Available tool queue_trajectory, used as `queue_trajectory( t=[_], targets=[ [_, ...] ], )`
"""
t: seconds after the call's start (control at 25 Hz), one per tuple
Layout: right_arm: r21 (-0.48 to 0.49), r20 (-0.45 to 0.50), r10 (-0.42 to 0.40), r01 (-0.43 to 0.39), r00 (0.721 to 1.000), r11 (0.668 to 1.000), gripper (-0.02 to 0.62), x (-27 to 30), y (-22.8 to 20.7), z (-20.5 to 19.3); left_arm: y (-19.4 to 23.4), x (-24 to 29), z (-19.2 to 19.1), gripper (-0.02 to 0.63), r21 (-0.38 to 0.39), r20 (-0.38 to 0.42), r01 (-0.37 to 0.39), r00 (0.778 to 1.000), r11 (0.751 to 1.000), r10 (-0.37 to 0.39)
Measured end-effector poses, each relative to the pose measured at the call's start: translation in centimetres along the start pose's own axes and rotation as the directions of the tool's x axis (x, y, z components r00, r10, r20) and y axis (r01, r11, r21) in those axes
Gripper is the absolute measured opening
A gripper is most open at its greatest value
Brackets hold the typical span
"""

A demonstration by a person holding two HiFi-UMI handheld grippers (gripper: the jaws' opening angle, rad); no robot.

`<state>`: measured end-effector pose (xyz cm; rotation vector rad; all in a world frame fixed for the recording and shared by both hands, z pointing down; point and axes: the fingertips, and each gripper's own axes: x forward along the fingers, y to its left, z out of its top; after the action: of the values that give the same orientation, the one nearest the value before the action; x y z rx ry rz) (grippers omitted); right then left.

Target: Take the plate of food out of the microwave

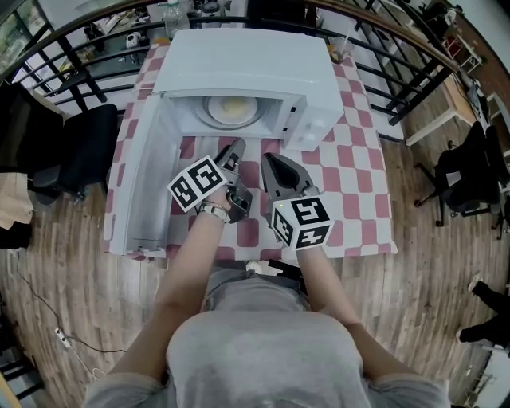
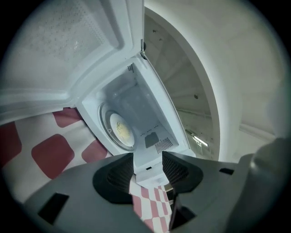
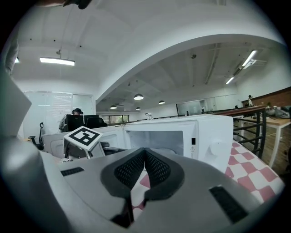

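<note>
A white microwave (image 1: 247, 72) stands on the checked table with its door (image 1: 143, 183) swung wide to the left. Inside, a pale plate of yellowish food (image 1: 231, 109) rests on the turntable; it also shows as the plate (image 2: 122, 129) in the tilted left gripper view. My left gripper (image 1: 233, 148) hovers just before the cavity mouth, rolled on its side, jaws open (image 2: 148, 166) with nothing between them. My right gripper (image 1: 269, 161) is beside it, a little nearer me, its pads (image 3: 154, 166) closed together and empty, facing the microwave (image 3: 182, 136).
The red-and-white checked cloth (image 1: 351, 175) covers a small table. A black railing (image 1: 398, 72) curves behind it. A bottle (image 1: 171, 16) and a cup (image 1: 341, 49) stand at the table's far edge. Office chairs (image 1: 470, 179) sit to the right, a dark chair (image 1: 80, 151) to the left.
</note>
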<state>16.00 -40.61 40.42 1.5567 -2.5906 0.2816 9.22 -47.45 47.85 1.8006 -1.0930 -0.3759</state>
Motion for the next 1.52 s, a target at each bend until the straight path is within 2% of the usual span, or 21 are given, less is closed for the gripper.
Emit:
queue_trajectory(
  t=[0.2,0.4,0.56,0.76,0.88,1.12,1.36,1.52],
  targets=[
    [-0.009,-0.020,0.005,-0.005,1.000,1.000,0.026,1.8,0.0,-0.8,2.4,1.6,0.5,0.196,-0.036,0.000,-0.045,0.999,0.998,0.045],
    [-0.001,-0.038,0.008,-0.008,0.999,1.000,0.026,3.1,-0.3,-1.2,4.7,2.9,1.0,0.196,-0.112,-0.004,-0.085,0.996,0.990,0.085],
    [0.004,-0.047,0.000,0.001,0.999,1.000,0.026,4.3,-0.9,-1.4,6.4,4.1,1.0,0.196,-0.211,-0.012,-0.110,0.994,0.971,0.110],
    [0.001,-0.054,-0.007,0.007,0.999,1.000,0.026,6.3,-1.4,-1.5,7.8,5.5,0.9,0.196,-0.285,-0.023,-0.130,0.991,0.950,0.129],
    [0.001,-0.063,-0.009,0.009,0.998,1.000,0.026,7.2,-1.6,-1.7,8.5,6.1,1.3,0.202,-0.308,-0.019,-0.144,0.989,0.940,0.145],
    [0.025,-0.092,-0.026,0.029,0.995,0.999,0.026,8.4,-2.2,-2.9,10.1,7.3,1.8,0.272,-0.375,-0.015,-0.185,0.981,0.908,0.193],
    [0.052,-0.115,-0.041,0.048,0.992,0.998,0.026,9.0,-2.9,-3.9,11.3,8.5,2.5,0.285,-0.394,-0.008,-0.239,0.966,0.887,0.257],
    [0.065,-0.141,-0.056,0.066,0.988,0.996,0.026,9.2,-3.6,-4.8,12.1,9.3,2.8,0.288,-0.417,-0.012,-0.285,0.951,0.863,0.309]
  ],
)
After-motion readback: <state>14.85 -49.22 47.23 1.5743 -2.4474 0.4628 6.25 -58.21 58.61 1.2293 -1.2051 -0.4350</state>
